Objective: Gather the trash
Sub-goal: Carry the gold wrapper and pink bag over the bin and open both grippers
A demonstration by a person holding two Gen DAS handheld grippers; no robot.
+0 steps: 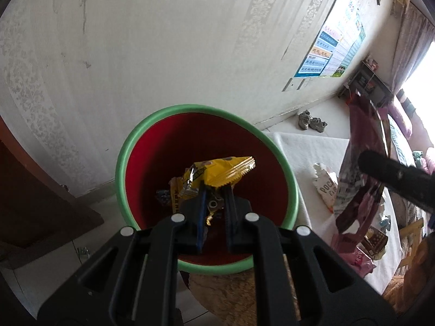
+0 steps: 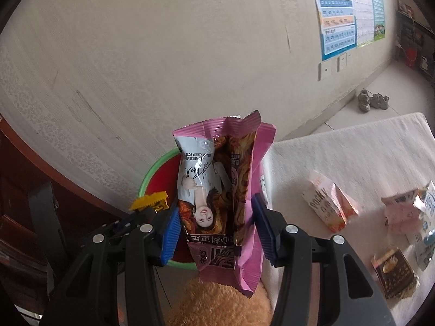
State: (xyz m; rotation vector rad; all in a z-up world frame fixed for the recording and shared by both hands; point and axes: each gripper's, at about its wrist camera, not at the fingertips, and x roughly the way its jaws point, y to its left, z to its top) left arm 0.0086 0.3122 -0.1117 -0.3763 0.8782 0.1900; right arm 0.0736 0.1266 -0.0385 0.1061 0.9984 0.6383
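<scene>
Yellow wrapper (image 1: 217, 172) and pink wrapper (image 2: 225, 190), both upright above red bin (image 1: 152, 146).

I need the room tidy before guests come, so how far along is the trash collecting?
Done: at least one wrapper already lies in the red bin. In hand: the left gripper holds a yellow wrapper over the bin's mouth, and the right gripper grips a pink snack bag beside it. Left: a Pocky box, a brown packet and a pink packet lie on the white surface.
</scene>
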